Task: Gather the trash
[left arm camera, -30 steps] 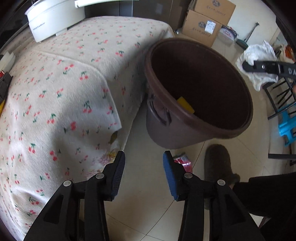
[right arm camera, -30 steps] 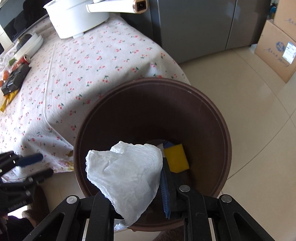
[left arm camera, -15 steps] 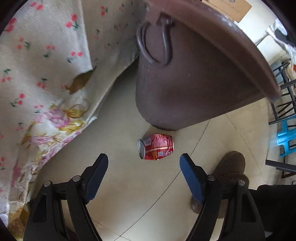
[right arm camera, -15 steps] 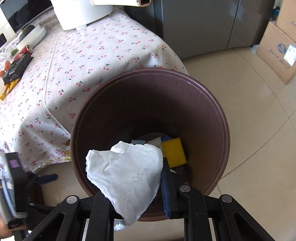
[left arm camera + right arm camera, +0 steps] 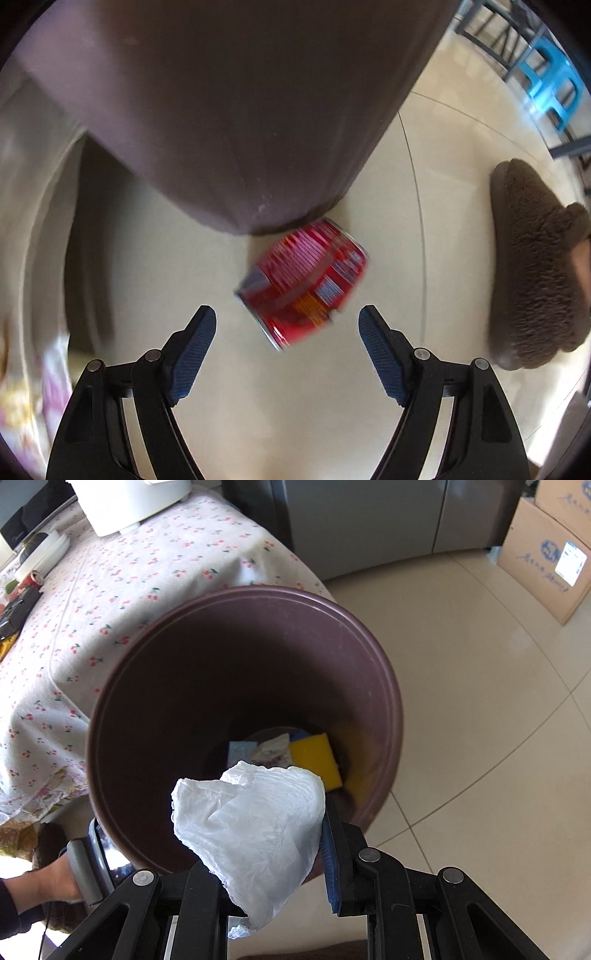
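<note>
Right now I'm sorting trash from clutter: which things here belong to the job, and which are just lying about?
Job:
red can on the floor
white tissue in the right gripper
brown bin
left gripper, open

Lying about:
slipper
blue stool
cardboard box
tablecloth

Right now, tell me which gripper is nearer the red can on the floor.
Left. The left gripper is low over the floor, open, with the red can just ahead of it. The right gripper is up above the brown bin, holding a white tissue.
</note>
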`<state>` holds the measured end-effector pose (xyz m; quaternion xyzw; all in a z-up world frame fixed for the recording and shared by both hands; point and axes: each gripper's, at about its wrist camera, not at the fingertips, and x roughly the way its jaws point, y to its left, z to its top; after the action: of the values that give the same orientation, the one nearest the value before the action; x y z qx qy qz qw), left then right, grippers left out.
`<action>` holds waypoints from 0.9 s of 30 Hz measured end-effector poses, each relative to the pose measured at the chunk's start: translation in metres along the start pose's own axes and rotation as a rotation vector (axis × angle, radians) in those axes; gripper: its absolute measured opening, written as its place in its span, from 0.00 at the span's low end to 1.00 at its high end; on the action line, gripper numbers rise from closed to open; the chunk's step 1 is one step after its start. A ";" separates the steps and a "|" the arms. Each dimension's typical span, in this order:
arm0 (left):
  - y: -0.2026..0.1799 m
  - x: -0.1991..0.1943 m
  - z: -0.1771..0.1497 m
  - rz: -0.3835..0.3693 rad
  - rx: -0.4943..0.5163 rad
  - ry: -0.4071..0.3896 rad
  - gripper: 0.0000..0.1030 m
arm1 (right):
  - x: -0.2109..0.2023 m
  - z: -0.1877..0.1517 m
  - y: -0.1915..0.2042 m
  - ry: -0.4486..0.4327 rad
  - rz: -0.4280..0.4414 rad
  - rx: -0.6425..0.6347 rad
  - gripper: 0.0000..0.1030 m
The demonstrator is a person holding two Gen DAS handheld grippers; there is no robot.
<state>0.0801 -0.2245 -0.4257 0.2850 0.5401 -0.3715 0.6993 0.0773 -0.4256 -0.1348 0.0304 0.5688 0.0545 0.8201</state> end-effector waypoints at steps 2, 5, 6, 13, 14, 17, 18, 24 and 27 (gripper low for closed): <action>0.004 0.009 0.005 -0.015 0.040 0.000 0.79 | 0.004 -0.001 -0.005 0.012 -0.004 0.008 0.22; 0.004 0.019 0.005 -0.043 0.097 -0.001 0.79 | 0.009 -0.002 -0.010 0.027 -0.003 0.013 0.22; 0.003 0.022 0.004 -0.052 0.113 -0.003 0.79 | 0.011 -0.002 -0.011 0.030 -0.002 0.012 0.22; -0.010 0.042 0.004 -0.092 0.197 0.032 0.75 | 0.018 -0.002 -0.005 0.050 0.000 0.000 0.22; -0.012 0.045 0.004 -0.093 0.202 0.038 0.73 | 0.019 -0.002 -0.004 0.052 -0.001 -0.002 0.22; -0.015 0.049 0.005 -0.089 0.216 0.046 0.70 | 0.022 -0.003 -0.002 0.063 -0.004 -0.008 0.22; -0.017 0.050 0.006 -0.088 0.218 0.049 0.69 | 0.023 -0.003 -0.001 0.065 -0.004 -0.009 0.22; -0.019 0.054 0.009 -0.083 0.211 0.044 0.68 | 0.026 -0.003 0.001 0.070 -0.009 -0.012 0.22; -0.017 0.054 0.009 -0.087 0.182 0.044 0.65 | 0.027 -0.003 0.002 0.071 -0.013 -0.015 0.22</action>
<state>0.0785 -0.2531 -0.4752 0.3318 0.5311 -0.4426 0.6418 0.0841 -0.4206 -0.1610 0.0185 0.5973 0.0544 0.8000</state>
